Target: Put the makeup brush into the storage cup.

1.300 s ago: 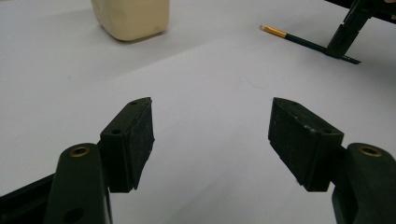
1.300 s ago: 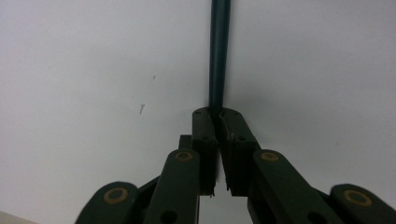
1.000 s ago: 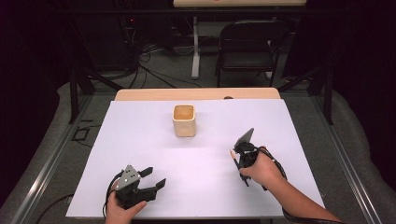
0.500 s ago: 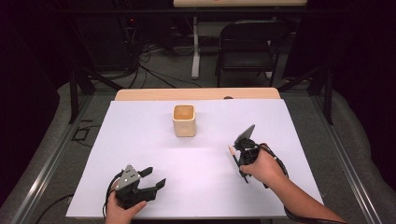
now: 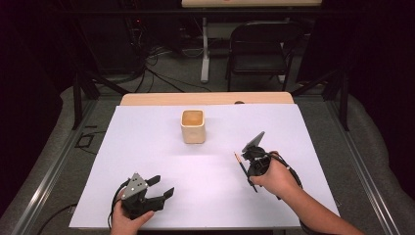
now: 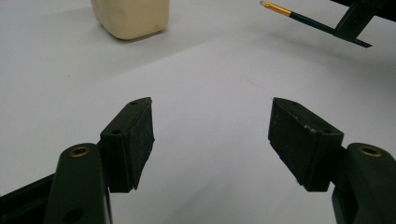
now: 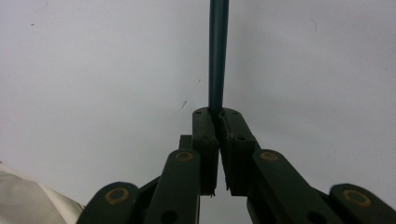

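Pencil [image 5: 244, 169] clamped in right hand-held gripper [image 5: 251, 159]; left hand-held gripper [image 5: 161, 188] gapes empty; no writing legible.

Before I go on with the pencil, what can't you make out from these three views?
- Cup contents: high view, interior too small and dim.
- Pencil far end: right gripper view, cut off by the top edge.
- Pencil point: high view, too small against the hand.
- Cup top: left gripper view, cut off by the top edge.

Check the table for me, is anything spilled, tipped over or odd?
Nothing stands out. The cup stands upright on the white sheet, nothing is spilled, and the right hand-held gripper grips the pencil cleanly.
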`<state>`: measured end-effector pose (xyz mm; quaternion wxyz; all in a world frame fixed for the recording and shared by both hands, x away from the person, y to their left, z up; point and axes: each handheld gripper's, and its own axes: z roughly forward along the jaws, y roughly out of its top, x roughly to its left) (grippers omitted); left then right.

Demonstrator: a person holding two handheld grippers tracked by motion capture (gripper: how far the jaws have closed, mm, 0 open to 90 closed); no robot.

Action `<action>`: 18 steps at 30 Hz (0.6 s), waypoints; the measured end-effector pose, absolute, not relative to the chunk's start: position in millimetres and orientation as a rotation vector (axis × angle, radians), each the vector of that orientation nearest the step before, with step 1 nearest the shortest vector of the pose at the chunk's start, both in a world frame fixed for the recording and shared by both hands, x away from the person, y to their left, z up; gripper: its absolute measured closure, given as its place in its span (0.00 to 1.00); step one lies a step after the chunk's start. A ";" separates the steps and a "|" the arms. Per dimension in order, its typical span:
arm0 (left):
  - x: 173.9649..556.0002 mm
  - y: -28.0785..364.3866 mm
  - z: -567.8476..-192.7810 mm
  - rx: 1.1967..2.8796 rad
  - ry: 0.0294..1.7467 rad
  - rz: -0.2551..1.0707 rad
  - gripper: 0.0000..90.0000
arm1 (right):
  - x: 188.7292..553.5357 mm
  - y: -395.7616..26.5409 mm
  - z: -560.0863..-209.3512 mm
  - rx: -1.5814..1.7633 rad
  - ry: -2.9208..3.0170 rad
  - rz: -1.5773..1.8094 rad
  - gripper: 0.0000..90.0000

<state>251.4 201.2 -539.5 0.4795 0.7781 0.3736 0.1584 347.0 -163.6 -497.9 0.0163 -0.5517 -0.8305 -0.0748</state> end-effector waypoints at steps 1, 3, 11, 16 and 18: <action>251.4 201.2 -539.5 1.899 0.913 0.387 0.35 | 346.5 -163.3 -496.7 -1.705 -2.578 -0.232 0.94; 251.4 201.1 -539.6 1.899 0.913 0.387 0.35 | 344.8 -163.3 -495.4 -1.678 -2.614 -0.261 0.94; 251.8 200.9 -540.0 1.903 0.911 0.388 0.35 | 340.1 -163.5 -490.4 -1.627 -2.667 -0.356 0.94; 252.1 200.6 -540.4 1.905 0.911 0.388 0.35 | 339.5 -164.6 -484.9 -1.540 -2.766 -0.398 0.94; 252.1 200.4 -540.6 1.906 0.912 0.387 0.35 | 339.2 -164.7 -482.8 -1.518 -2.795 -0.423 0.94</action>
